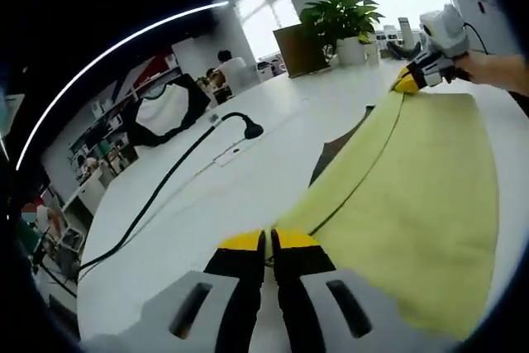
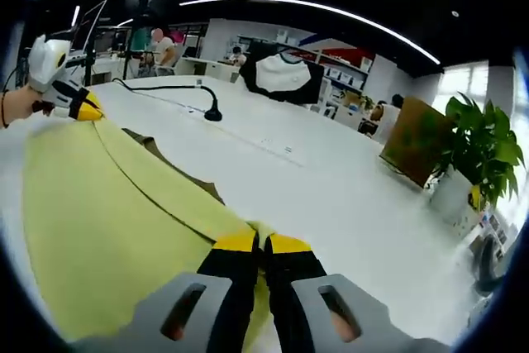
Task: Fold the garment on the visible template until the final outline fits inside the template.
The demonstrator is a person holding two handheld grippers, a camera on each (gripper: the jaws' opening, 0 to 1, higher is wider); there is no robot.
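Note:
A pale yellow garment [image 1: 421, 196] is stretched taut above the white table [image 1: 248, 188], its folded edge running between the two grippers. My left gripper [image 1: 269, 241] is shut on one corner of the garment. My right gripper [image 1: 407, 82] shows far off in the left gripper view, pinching the other corner. In the right gripper view my right gripper [image 2: 263, 243] is shut on the garment [image 2: 107, 221], and my left gripper [image 2: 83, 107] holds the far corner. A brown template [image 1: 335, 155] peeks out from under the cloth, also seen as a brown template [image 2: 178, 167].
A black cable [image 1: 165, 183] with a plug runs across the table. A potted plant [image 1: 347, 18] and a brown board [image 1: 302, 49] stand at the table's far end. A dark and white shirt [image 2: 285, 72] hangs on display behind. People sit at desks in the background.

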